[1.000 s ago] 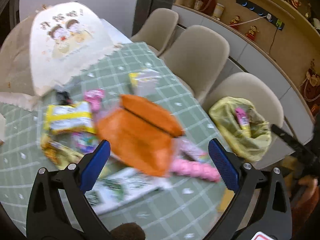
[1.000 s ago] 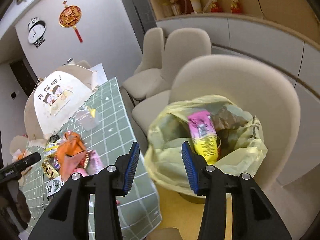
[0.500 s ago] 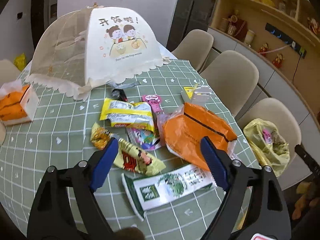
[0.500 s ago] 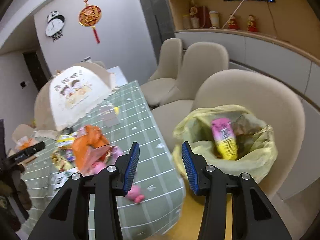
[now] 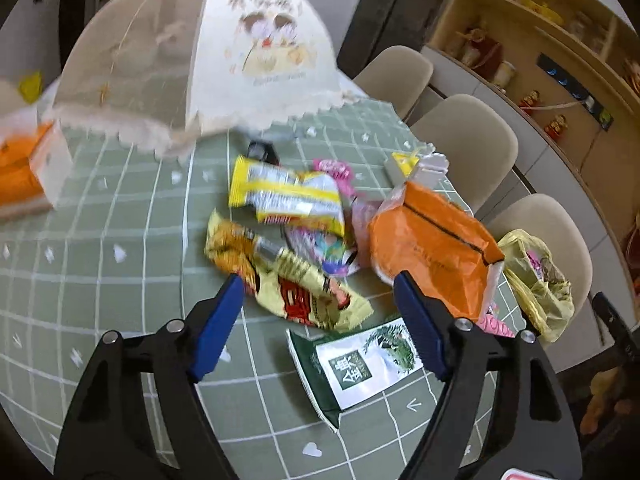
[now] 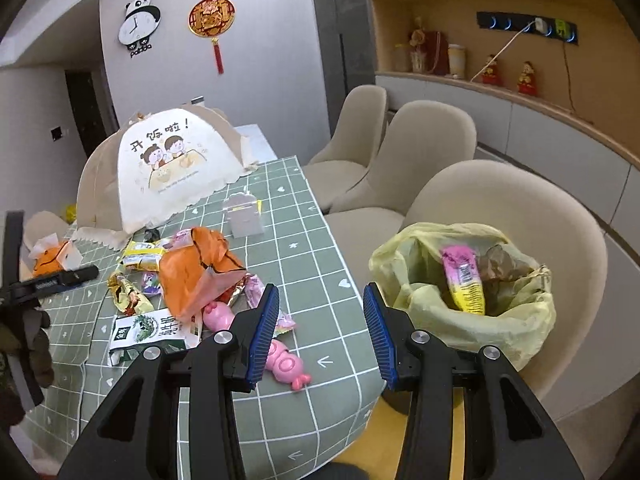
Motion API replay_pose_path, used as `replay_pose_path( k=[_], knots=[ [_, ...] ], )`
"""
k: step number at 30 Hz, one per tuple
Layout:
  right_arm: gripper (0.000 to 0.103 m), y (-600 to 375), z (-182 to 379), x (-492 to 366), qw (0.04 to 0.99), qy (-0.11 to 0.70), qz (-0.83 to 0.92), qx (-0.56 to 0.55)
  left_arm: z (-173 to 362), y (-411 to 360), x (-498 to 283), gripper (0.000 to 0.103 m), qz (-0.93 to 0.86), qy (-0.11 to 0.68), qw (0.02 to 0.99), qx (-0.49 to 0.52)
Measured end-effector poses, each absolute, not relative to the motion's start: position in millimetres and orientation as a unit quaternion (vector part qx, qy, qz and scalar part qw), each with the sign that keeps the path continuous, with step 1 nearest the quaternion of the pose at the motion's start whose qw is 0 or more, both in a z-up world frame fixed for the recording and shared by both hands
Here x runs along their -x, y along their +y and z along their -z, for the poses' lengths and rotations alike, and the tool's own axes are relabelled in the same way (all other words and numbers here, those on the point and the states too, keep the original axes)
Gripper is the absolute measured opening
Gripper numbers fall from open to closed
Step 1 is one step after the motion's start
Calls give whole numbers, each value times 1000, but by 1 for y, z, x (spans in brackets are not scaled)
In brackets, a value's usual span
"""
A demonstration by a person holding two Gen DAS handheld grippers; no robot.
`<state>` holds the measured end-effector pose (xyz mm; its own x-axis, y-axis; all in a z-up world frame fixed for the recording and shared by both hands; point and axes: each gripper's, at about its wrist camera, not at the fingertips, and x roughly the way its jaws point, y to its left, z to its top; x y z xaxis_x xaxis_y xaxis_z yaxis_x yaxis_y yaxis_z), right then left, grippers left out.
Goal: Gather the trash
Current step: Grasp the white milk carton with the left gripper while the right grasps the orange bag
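Bare green checked worktop at left and lower centre of left-wrist view: free passage. Wrapper pile crowds centre-right, orange bag tallest; mesh food cover blocks upper left. Right-wrist view: open worktop strip right of pile, yellow trash bag mouth unobstructed on chair.

Your left wrist view is smeared with motion blur, worst across the food cover; the right wrist view stays crisp. Soft, even indoor light, faint shadows, no harsh glare. Fisheye bends both views, corners going black.
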<state>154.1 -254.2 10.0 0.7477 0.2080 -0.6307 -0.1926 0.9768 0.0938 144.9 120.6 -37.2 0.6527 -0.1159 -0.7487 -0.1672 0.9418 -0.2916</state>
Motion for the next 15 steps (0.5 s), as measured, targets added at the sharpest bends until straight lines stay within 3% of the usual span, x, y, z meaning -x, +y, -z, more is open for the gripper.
replay_pose_path(
  k=[8,15],
  knots=[
    [42,-236,19,-180,925,355,-131,-40,39,149,-165,73,-21,403,900,164],
    [42,-220,34,-180,919,366,-141,-28,69,164,-188,72,-58,440,882,162]
  ],
)
